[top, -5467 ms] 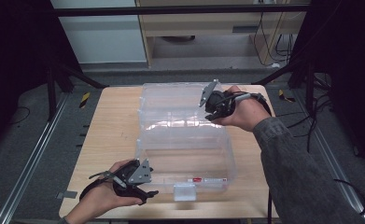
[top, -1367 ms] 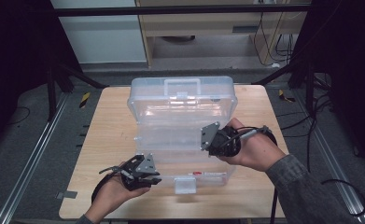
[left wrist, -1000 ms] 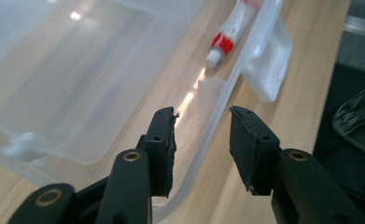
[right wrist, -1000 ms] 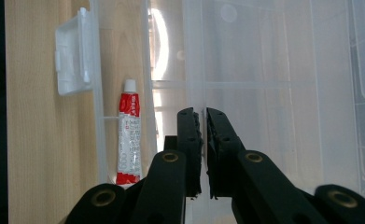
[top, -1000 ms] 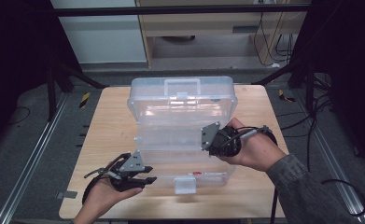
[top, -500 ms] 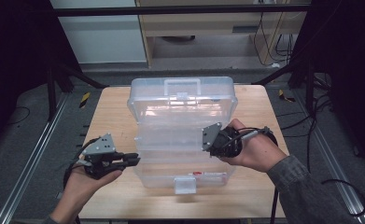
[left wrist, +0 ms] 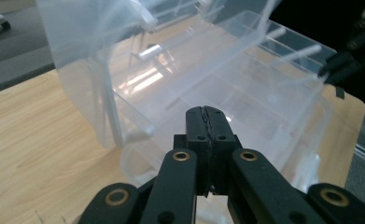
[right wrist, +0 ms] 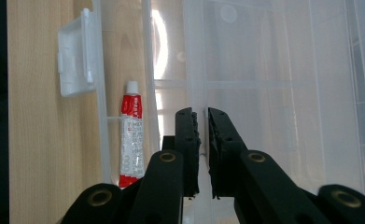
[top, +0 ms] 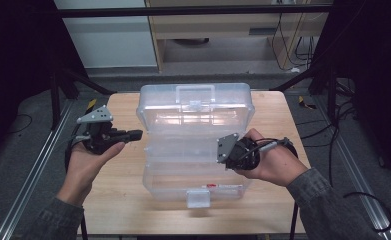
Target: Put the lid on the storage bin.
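A clear plastic organiser box [top: 195, 172] lies open on the wooden table [top: 115, 185], its lid [top: 195, 107] raised at the far side. A red and white tube [right wrist: 131, 135] lies in the front compartment, beside the white latch [right wrist: 73, 58]. My right gripper [right wrist: 202, 114] hangs over the box's right half [top: 224, 159], jaws closed on a thin clear wall of the inner tray [right wrist: 199, 56]. My left gripper [left wrist: 207, 112] is shut and holds nothing. It hovers left of the box [top: 135, 134] and points at its side wall [left wrist: 105, 107].
The table's left and right margins lie bare beside the box. Metal rails [top: 28, 175] run along both sides of the table. A cabinet [top: 208, 30] and cables [top: 293, 30] stand beyond the far edge. A yellow object [top: 90, 105] lies off the far left corner.
My left gripper has moved from the box's front left corner back along the table's left side and now points at the box. The right gripper has stayed put.
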The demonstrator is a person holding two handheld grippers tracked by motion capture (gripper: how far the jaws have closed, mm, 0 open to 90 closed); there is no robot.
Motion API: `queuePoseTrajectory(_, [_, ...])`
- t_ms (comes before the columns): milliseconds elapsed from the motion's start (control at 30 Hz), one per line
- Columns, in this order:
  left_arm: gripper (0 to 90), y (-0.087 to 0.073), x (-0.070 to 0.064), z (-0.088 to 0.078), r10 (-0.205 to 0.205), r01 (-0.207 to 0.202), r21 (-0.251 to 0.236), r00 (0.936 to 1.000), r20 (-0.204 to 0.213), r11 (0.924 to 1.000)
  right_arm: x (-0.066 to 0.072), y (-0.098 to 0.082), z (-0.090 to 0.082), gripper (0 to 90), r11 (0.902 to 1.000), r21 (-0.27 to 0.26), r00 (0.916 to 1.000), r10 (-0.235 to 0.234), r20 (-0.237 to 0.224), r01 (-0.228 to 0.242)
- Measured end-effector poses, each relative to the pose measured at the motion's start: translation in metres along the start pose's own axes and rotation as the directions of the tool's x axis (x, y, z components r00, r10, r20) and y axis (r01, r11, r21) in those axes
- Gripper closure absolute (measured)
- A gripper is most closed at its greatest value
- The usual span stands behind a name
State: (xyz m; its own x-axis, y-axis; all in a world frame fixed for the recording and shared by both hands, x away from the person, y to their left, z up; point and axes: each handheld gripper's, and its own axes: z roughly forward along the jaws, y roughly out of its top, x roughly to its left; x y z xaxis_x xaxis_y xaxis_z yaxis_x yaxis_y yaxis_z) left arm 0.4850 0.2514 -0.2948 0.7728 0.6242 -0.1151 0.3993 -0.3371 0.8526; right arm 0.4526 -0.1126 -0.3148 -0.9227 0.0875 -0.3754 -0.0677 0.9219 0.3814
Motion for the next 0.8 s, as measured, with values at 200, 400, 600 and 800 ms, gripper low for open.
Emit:
queuePoseTrajectory(200, [90.0, 0.013, 0.009, 0.008, -0.036, 0.036, 0.002, 0.9989, -0.030, 0.9994, 0.002, -0.001, 0.001, 83.8, 0.9999, -0.012, 1.0000, 0.004, 0.003, -0.004])
queuePoseTrajectory(400, [90.0, 0.018, 0.018, 0.015, -0.070, 0.070, 0.001, 0.9968, -0.039, 0.9976, 0.004, -0.003, 0.000, 83.4, 0.9999, -0.015, 1.0000, 0.007, 0.001, -0.007])
queuePoseTrajectory(600, [90.0, 0.014, 0.017, 0.014, -0.071, 0.071, 0.004, 0.9968, -0.037, 0.9975, 0.006, -0.005, 0.001, 82.7, 0.9996, -0.023, 0.9999, 0.015, 0.001, -0.015])
queuePoseTrajectory(800, [90.0, 0.009, 0.015, 0.013, -0.079, 0.079, -0.002, 0.9965, -0.029, 0.9969, 0.011, -0.006, 0.002, 81.0, 0.9993, -0.034, 0.9997, 0.020, 0.011, -0.019])
